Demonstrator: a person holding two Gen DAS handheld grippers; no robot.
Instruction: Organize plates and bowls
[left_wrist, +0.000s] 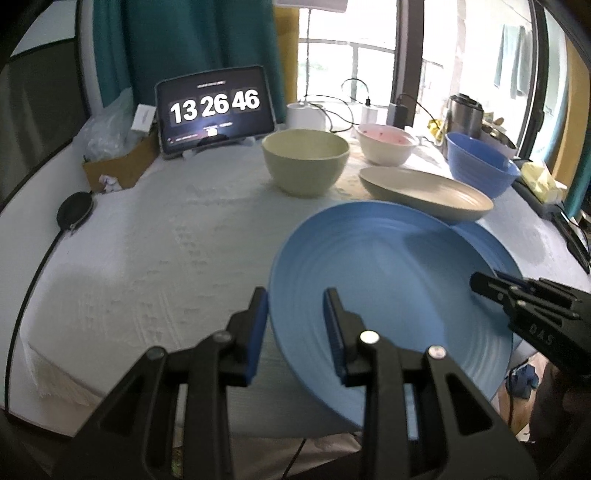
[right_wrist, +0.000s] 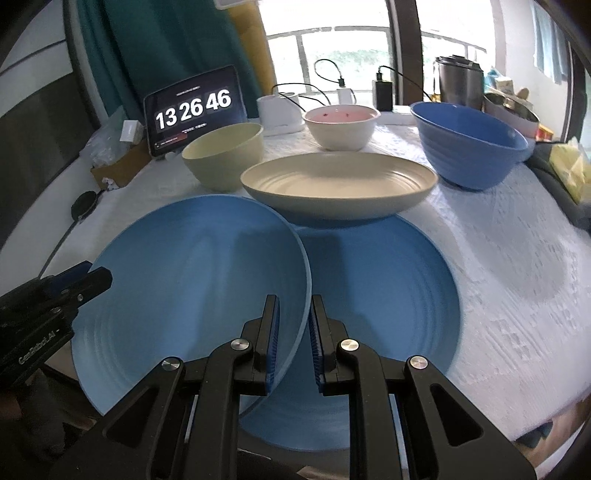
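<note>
A light blue plate (left_wrist: 373, 280) (right_wrist: 192, 280) is tilted above a second blue plate (right_wrist: 388, 291) that lies on the white cloth. My left gripper (left_wrist: 295, 328) straddles the tilted plate's left rim with its jaws apart. My right gripper (right_wrist: 293, 339) straddles its right rim with a narrow gap, pads close to the rim; it also shows in the left wrist view (left_wrist: 491, 284). A beige plate (left_wrist: 424, 195) (right_wrist: 338, 184) rests behind, partly on the lower blue plate. A cream bowl (left_wrist: 306, 160) (right_wrist: 223, 155), a white-and-pink bowl (left_wrist: 386, 142) (right_wrist: 341, 123) and a blue bowl (left_wrist: 480, 162) (right_wrist: 469, 142) stand further back.
A tablet (left_wrist: 214, 110) showing a clock stands at the back left beside a cardboard box (left_wrist: 118, 166). Chargers, cables and a white pot (right_wrist: 277, 107) line the back edge, with a steel container (right_wrist: 460, 83) at the right. A black round object (left_wrist: 74, 212) lies at the left edge.
</note>
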